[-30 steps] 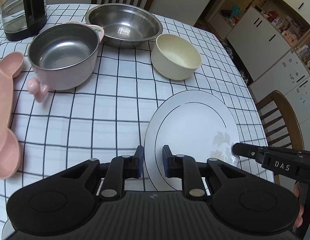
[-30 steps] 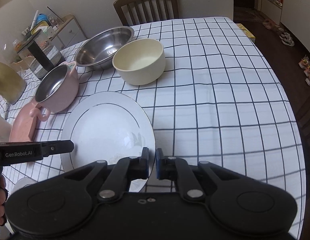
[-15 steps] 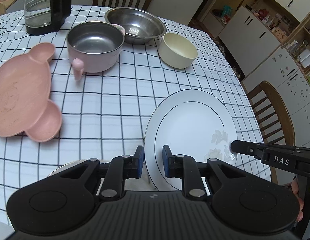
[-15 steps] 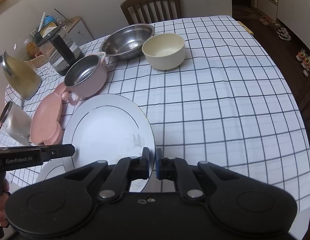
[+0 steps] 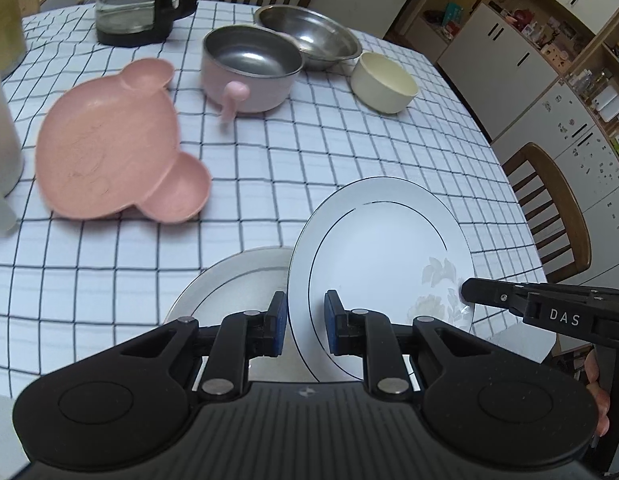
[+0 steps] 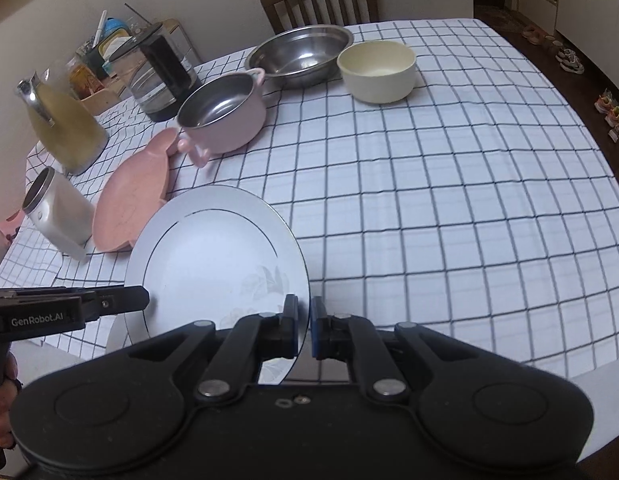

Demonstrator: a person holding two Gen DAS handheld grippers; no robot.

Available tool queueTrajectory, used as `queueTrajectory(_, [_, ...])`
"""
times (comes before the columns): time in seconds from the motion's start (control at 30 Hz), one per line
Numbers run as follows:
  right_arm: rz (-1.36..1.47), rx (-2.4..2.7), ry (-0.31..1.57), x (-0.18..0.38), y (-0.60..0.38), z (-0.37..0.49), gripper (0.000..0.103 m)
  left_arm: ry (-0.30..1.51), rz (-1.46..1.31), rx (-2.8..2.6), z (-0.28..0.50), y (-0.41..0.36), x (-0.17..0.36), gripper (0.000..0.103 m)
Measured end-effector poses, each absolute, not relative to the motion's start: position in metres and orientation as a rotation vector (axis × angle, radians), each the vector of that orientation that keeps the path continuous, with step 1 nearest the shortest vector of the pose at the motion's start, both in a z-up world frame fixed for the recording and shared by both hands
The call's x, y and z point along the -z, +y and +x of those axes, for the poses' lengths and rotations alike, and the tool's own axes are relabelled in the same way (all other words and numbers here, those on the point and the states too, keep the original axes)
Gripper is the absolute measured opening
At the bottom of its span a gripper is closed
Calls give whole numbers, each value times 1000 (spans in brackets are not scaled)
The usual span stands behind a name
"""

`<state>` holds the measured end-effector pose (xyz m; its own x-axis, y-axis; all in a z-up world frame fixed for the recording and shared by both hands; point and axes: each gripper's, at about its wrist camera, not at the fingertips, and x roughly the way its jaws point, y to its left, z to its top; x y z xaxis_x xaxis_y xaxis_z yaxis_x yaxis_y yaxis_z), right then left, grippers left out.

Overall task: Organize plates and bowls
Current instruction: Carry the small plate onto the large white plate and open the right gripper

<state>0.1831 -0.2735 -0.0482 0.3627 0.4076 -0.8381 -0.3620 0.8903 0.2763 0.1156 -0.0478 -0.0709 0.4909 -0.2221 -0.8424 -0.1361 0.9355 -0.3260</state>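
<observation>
A white plate with a dark ring and a leaf print (image 5: 385, 256) (image 6: 221, 264) is held above the checked tablecloth by both grippers. My left gripper (image 5: 305, 326) is shut on its left rim. My right gripper (image 6: 303, 326) is shut on its right rim. A second white plate (image 5: 233, 284) lies on the table under and left of the held one. Farther off are a pink bear-shaped plate (image 5: 113, 148) (image 6: 133, 196), a pink steel-lined pot (image 5: 251, 68) (image 6: 223, 114), a steel bowl (image 5: 309, 38) (image 6: 301, 54) and a cream bowl (image 5: 383, 82) (image 6: 377, 70).
A glass kettle (image 5: 137, 0) (image 6: 161, 76), a yellow jug (image 6: 61, 124) and a grey canister (image 6: 57, 208) stand along the table's left side. Wooden chairs stand at the far side (image 6: 321, 0) and right side (image 5: 553, 208). Cabinets (image 5: 505, 52) line the room on the right.
Both grippers have lifted the white plate and carried it back and left, toward the near edge. The second white plate and the pink bear plate have come into view.
</observation>
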Motion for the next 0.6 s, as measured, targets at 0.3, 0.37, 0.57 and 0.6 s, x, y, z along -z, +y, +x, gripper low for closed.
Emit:
queueTrajectory(0.3, [40,-488,1141,69,-245,150,7,1113,-355,50,87,-28,94,19])
queueTrajectory(0.37, [38,-483,1152,74,-241,144,7,1126,-346,52,83,-26,100,19])
queueTrajectory(0.57, [24,-470,1177,87,-232,133,7,1159,-327,47,77,-23,117,19])
queueTrajectory(0.6, [20,-469,1178,88,-230,132,7,1162,-327,48,76,-22,120,19])
